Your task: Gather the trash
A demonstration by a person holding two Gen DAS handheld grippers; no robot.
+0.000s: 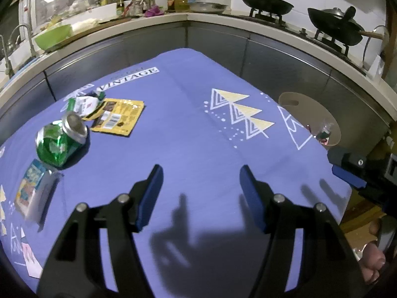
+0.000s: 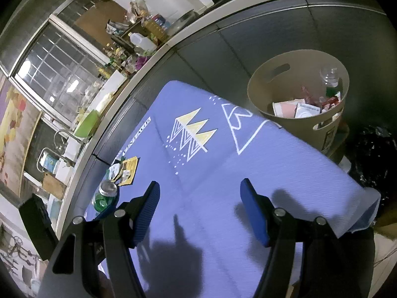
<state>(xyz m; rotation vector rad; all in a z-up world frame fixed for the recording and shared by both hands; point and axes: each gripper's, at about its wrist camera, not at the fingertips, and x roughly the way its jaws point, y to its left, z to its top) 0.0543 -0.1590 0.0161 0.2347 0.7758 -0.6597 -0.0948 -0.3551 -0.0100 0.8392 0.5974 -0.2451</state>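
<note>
A crushed green can (image 1: 60, 140) lies on the blue cloth (image 1: 188, 129) at the left. Behind it lie a yellow wrapper (image 1: 117, 116) and a crumpled white-green wrapper (image 1: 84, 104). A small carton (image 1: 33, 190) lies in front of the can. My left gripper (image 1: 201, 173) is open and empty above the cloth, right of the can. My right gripper (image 2: 199, 188) is open and empty above the cloth. The can (image 2: 105, 195) and yellow wrapper (image 2: 127, 171) show at its left. A beige bin (image 2: 297, 94) with trash stands beyond the table's far right edge; it also shows in the left wrist view (image 1: 310, 116).
A kitchen counter (image 1: 153, 24) runs behind the table with a green bowl (image 1: 53, 36), bottles and two woks (image 1: 268, 3) on a stove. Pink and white paper scraps (image 1: 31, 260) lie at the cloth's near left. The right gripper's body (image 1: 357, 171) shows at the right.
</note>
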